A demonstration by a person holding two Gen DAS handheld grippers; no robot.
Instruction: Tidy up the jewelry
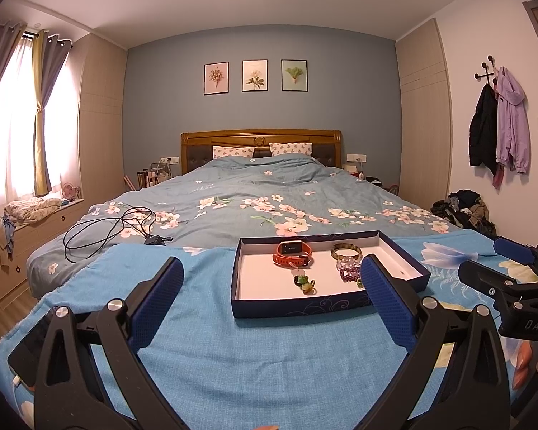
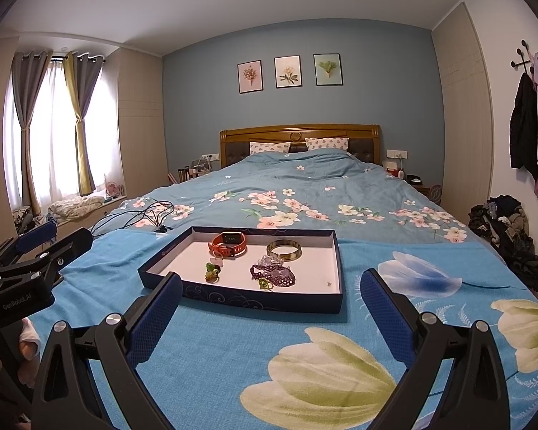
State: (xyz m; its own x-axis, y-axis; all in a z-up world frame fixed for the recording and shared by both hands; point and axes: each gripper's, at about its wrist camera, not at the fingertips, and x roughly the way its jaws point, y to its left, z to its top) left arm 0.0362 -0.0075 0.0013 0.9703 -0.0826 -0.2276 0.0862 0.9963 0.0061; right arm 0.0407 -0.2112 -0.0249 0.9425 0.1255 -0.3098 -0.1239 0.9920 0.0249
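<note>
A dark blue box lid tray (image 1: 290,309) (image 2: 233,295) with a white floor lies on the blue towel on the bed. In it are an orange smartwatch (image 1: 292,253) (image 2: 229,244), a gold-green bangle (image 1: 346,251) (image 2: 284,250), a purple bead bracelet (image 1: 348,273) (image 2: 273,274), clear crystal beads (image 2: 270,261) and small green rings (image 1: 304,283) (image 2: 212,271). My left gripper (image 1: 272,275) is open and empty, just short of the tray's near edge. My right gripper (image 2: 272,288) is open and empty, near the tray's front right corner. Each gripper shows at the edge of the other's view.
A blue towel (image 1: 233,351) (image 2: 233,351) with large flowers covers the bed's foot. A black cable (image 1: 104,229) (image 2: 140,215) lies on the quilt at the left. A phone (image 1: 28,351) lies on the towel's left edge. Clothes (image 2: 505,229) are piled on the floor at the right.
</note>
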